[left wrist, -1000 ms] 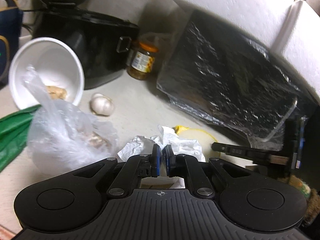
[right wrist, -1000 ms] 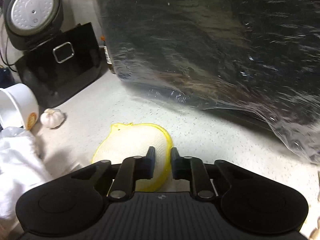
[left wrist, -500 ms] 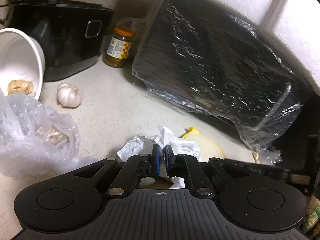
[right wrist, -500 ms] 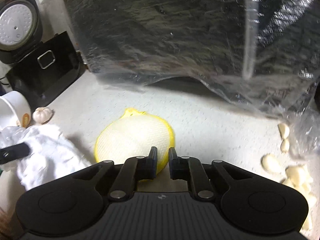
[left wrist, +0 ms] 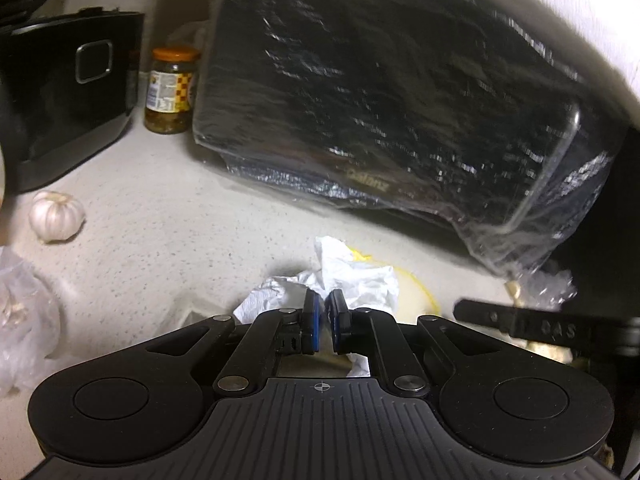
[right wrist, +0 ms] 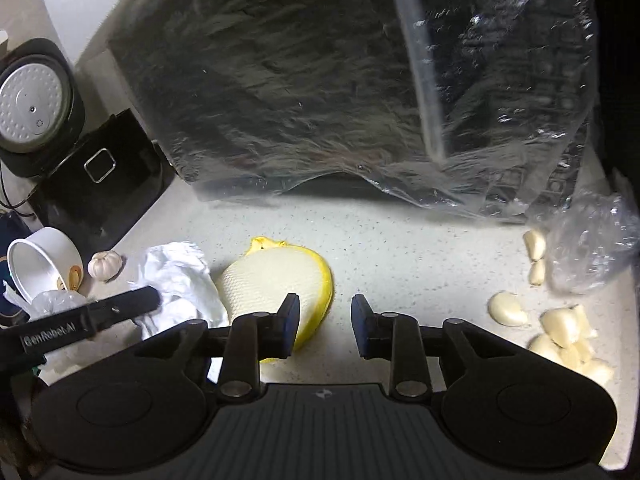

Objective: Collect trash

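Observation:
My left gripper (left wrist: 324, 300) is shut on a crumpled white tissue (left wrist: 360, 276), which it holds just above the speckled counter. The right wrist view shows the same tissue (right wrist: 176, 280) at the tip of the left fingers (right wrist: 120, 308). A yellow-edged white mesh pad (right wrist: 272, 280) lies on the counter right behind the tissue (left wrist: 412, 300). My right gripper (right wrist: 326, 308) hangs low over the counter and its jaws are opening. Only bare counter shows between them, and the mesh pad sits beside the left fingertip (right wrist: 290, 312).
A big black appliance wrapped in clear plastic (left wrist: 400, 100) fills the back. Left of it stand a jar (left wrist: 170, 92) and a black cooker (right wrist: 96, 176). A garlic bulb (left wrist: 56, 216), a tipped white cup (right wrist: 40, 264), peeled cloves (right wrist: 560, 332) and crumpled clear plastic (right wrist: 592, 252) lie around.
My left gripper has carried the tissue to the right, up to the mesh pad; the cup and bag have slid out of its view. The right jaws, shut before, now stand apart.

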The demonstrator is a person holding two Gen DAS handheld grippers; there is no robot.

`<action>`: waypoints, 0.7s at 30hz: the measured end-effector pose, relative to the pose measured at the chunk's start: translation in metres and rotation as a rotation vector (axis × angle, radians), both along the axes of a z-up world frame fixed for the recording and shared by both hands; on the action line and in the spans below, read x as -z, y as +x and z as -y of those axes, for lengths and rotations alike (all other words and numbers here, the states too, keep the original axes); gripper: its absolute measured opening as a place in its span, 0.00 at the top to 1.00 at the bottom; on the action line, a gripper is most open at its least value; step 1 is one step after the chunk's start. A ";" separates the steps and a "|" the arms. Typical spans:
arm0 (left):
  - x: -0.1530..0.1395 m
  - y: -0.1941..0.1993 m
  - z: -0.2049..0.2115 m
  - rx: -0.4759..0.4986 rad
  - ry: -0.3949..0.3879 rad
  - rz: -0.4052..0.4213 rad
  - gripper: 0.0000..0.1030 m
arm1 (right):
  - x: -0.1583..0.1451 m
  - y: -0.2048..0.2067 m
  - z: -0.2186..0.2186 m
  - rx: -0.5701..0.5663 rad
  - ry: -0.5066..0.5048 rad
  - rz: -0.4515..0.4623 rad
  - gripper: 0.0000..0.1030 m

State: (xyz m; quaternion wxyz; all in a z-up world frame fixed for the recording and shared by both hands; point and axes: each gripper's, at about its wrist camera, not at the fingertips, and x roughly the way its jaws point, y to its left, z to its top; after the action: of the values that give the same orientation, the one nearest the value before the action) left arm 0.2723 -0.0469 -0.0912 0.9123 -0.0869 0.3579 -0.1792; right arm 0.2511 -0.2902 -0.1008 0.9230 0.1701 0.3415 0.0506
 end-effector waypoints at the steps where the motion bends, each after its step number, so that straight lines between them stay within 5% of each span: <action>1: 0.001 0.001 0.002 0.003 0.008 -0.005 0.91 | 0.001 0.005 -0.002 -0.002 -0.007 0.003 0.73; 10: 0.008 0.004 0.009 0.029 0.021 -0.036 0.91 | 0.011 0.045 -0.007 0.010 -0.018 -0.013 0.64; 16: 0.015 0.005 0.010 0.040 0.025 -0.060 0.91 | 0.023 0.052 -0.005 -0.009 0.100 -0.057 0.64; 21: 0.017 0.005 0.013 0.047 0.032 -0.066 0.92 | 0.026 0.051 -0.009 -0.013 0.098 -0.063 0.64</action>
State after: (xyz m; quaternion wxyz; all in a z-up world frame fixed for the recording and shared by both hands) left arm 0.2774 -0.0602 -0.1085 0.8967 -0.0699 0.3927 -0.1919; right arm 0.3023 -0.2816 -0.1263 0.9021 0.2145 0.3684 0.0680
